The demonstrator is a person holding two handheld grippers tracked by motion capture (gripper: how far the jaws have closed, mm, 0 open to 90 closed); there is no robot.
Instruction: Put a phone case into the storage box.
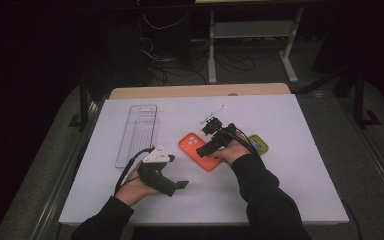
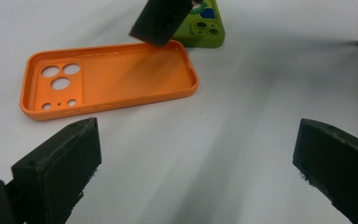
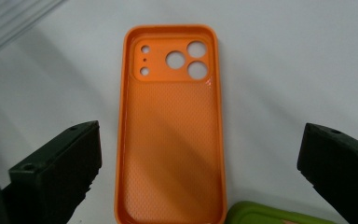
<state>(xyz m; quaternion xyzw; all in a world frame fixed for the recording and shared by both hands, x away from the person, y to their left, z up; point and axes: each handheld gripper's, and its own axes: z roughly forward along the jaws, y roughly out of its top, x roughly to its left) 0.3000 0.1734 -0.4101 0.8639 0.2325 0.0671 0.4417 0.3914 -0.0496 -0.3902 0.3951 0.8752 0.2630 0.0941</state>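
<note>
Orange and hollow side up, a phone case (image 1: 199, 150) lies flat mid-table on the white sheet (image 1: 290, 165), a green case (image 1: 259, 144) just beside it. The right gripper (image 1: 206, 150) hovers over it, jaws spread wide. The left gripper (image 1: 180, 185), also released, holds nothing nearby.

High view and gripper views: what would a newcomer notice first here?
The orange case stands out, lying open side up near the middle of the white table. The right gripper hangs over it with jaws wide open. A green case lies just right of it, and a clear tray lies to the left.
</note>
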